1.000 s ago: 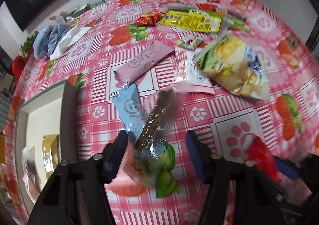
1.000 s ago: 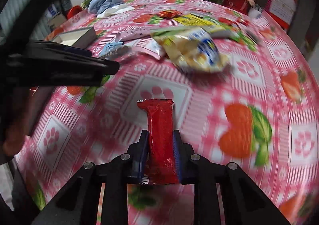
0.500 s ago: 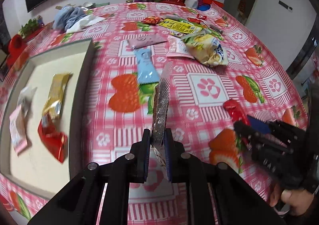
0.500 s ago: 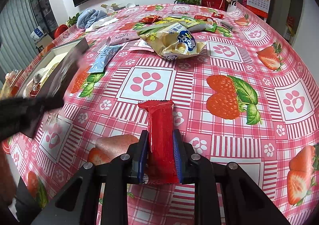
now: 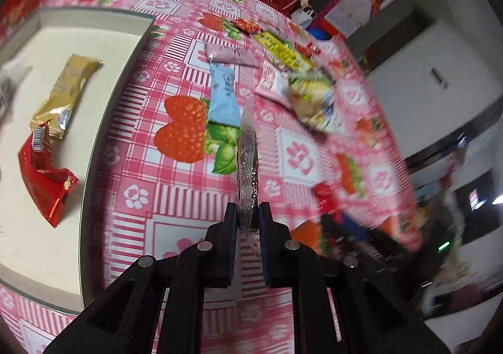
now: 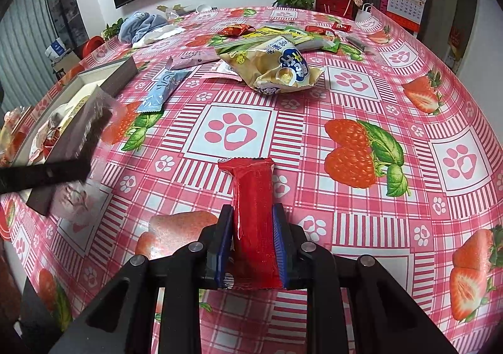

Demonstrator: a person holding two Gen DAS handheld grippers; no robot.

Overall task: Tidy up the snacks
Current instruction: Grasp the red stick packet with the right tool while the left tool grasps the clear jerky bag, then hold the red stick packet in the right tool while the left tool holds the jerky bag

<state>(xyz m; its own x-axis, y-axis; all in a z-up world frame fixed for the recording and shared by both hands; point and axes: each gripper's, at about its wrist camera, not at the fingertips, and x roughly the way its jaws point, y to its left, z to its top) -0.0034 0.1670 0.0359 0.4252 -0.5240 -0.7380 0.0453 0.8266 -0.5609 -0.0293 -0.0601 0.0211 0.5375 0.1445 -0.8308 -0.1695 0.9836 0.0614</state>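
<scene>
We've got the tabletop (image 6: 361,96) in its pink strawberry cloth, a shallow tray (image 5: 94,146) at its left edge with a gold packet (image 5: 64,96) inside. Our left tongs (image 5: 248,222) are clamped on a clear-wrapped bar (image 5: 248,162) held above the cloth, right tongs (image 6: 253,244) squeezing a red bar (image 6: 254,212).
</scene>
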